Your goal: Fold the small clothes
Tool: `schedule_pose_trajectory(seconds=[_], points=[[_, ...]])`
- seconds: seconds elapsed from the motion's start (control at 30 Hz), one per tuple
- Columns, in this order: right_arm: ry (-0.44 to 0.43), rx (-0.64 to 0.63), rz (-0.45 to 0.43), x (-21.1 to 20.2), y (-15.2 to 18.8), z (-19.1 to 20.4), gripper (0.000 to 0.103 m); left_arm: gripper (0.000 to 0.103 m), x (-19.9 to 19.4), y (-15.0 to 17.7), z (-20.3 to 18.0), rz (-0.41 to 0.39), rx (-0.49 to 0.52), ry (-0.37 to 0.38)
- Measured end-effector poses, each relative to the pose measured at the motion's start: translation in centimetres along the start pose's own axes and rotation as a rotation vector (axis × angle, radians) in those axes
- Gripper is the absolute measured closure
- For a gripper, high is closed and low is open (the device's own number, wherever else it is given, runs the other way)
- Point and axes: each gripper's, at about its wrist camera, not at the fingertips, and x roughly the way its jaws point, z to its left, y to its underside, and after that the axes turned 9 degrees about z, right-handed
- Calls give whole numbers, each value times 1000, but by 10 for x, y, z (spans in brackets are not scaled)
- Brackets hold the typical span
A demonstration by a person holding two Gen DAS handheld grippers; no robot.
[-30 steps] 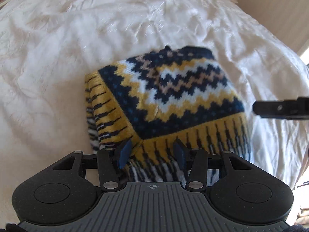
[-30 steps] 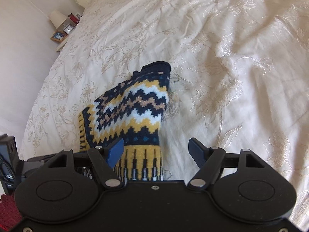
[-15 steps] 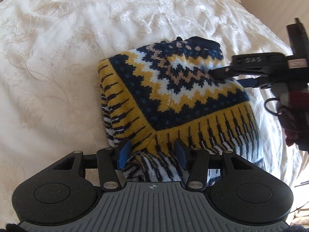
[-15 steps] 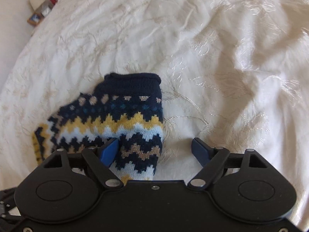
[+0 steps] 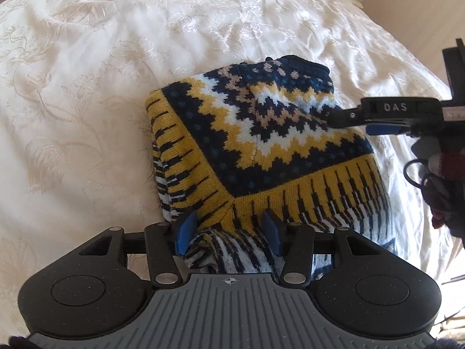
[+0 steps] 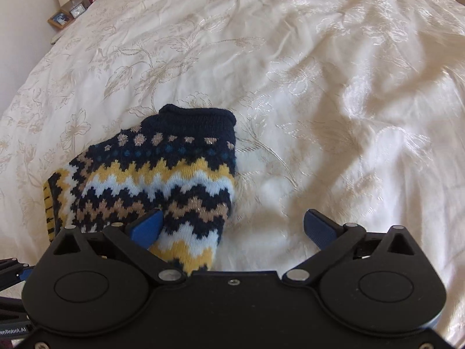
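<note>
A knitted sweater (image 5: 261,145) in navy, yellow and white zigzags lies folded into a compact block on the white bedspread (image 5: 87,87). My left gripper (image 5: 228,229) is shut on the bunched near hem of the sweater, at the corner where the yellow fringe bands meet. In the right wrist view the sweater (image 6: 162,174) shows its navy collar end. My right gripper (image 6: 232,221) is open wide there, left pad (image 6: 145,228) over the knit and right pad above bare bedspread (image 6: 319,116). From the left wrist view, the right gripper (image 5: 348,122) reaches in over the sweater's right side.
A bedside table (image 6: 72,3) with a lamp, photo frames and a red jar stands beyond the bed's far left corner. A beige wall (image 5: 421,14) runs along the bed's right side. A gloved hand (image 5: 444,174) holds the right gripper. Embroidered bedspread surrounds the sweater.
The right gripper has swung from beside the sweater's hem to over its collar half, staying open. The left gripper has kept its hold on the hem; the sweater now lies flatter.
</note>
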Motion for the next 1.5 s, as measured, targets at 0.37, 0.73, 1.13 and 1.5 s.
schedule_pose_trajectory(seconds=[0.37, 0.73, 1.13, 1.5], points=[[57, 61, -46, 3, 45, 3, 1, 54, 0, 5, -3, -23, 20, -21], [72, 32, -88, -24, 46, 13, 1, 36, -3, 2, -7, -11, 28, -10], [25, 3, -159, -88, 80, 18, 1, 6, -37, 25, -25, 3, -12, -93], [-77, -103, -170, -128, 101, 17, 1, 6, -74, 38, -58, 6, -84, -204]])
